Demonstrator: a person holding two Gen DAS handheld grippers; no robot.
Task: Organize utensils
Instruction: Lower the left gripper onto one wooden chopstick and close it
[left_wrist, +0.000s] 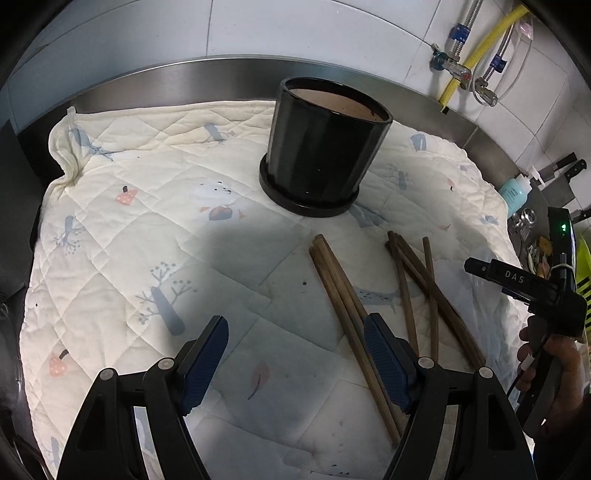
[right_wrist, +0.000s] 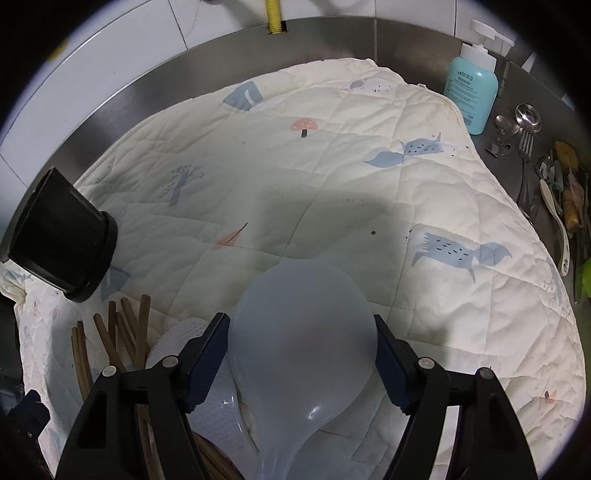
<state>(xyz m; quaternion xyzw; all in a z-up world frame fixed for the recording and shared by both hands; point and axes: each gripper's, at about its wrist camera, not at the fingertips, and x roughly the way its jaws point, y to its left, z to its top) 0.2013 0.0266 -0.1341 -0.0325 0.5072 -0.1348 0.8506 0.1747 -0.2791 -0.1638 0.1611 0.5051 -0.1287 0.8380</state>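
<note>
Closest to the right wrist camera, a translucent pale rice paddle (right_wrist: 303, 332) sat between the right gripper's (right_wrist: 302, 354) blue-padded fingers (right_wrist: 207, 354), its broad head filling the gap from pad to pad — whether the pads actually pressed on it could not be told. A second, dimpled white paddle (right_wrist: 207, 373) lay just beside it on the left, partly under the left finger. Brown wooden chopsticks (right_wrist: 122, 332) lay scattered next to that, on a cream quilted cloth (right_wrist: 332, 166) printed with blue birds and mushrooms.

In the left wrist view, the left gripper (left_wrist: 295, 360) stood wide open with nothing between its fingers; its right finger overlapped one bundle of the chopsticks (left_wrist: 343, 295). Beyond them a black pot (left_wrist: 325, 147) stood upright on a black saucer, empty as far as could be seen. The cloth covered a steel counter (right_wrist: 517, 85) — a teal pump bottle (right_wrist: 472, 88) and loose spoons and forks (right_wrist: 528, 125) sat at its right edge, against a white tiled wall (left_wrist: 295, 26).
</note>
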